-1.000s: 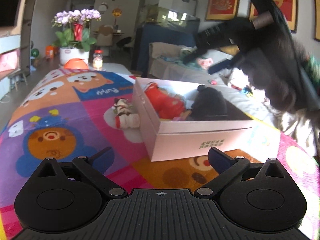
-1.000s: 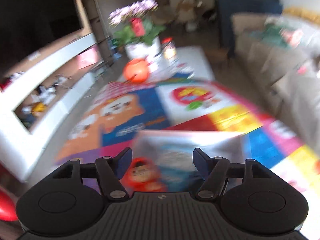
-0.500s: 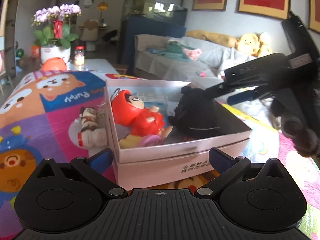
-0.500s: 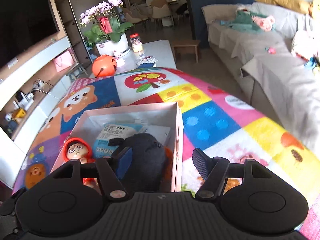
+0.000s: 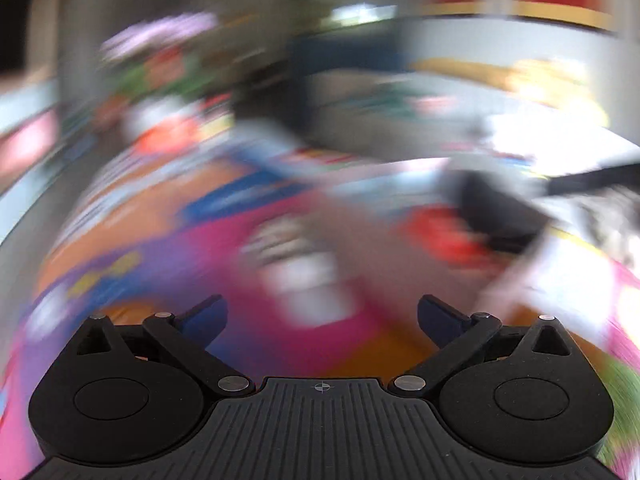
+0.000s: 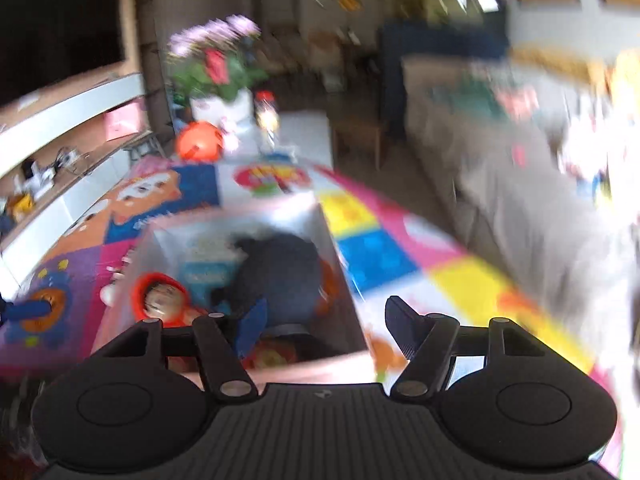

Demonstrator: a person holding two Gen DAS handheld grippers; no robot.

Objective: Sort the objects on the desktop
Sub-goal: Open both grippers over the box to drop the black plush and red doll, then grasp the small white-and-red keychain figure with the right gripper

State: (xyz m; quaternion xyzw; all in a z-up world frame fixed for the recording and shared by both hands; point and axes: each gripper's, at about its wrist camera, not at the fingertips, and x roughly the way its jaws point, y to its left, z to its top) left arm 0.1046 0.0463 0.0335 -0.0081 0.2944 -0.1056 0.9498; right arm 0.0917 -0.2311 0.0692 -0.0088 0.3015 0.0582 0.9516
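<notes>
The right hand-held gripper [image 6: 322, 322] is hovering with its jaws apart and nothing between them, just above the near end of the open box [image 6: 344, 280]. The box is sitting on the colourful mat [image 6: 376, 248] covering the bench. Inside it a red-hooded doll [image 6: 160, 298] is lying at the left, a dark plush [image 6: 280, 276] at the right and a blue-and-white packet [image 6: 208, 264] between them. The left hand-held gripper [image 5: 322, 316] is also standing open and empty over the mat, its view badly blurred.
</notes>
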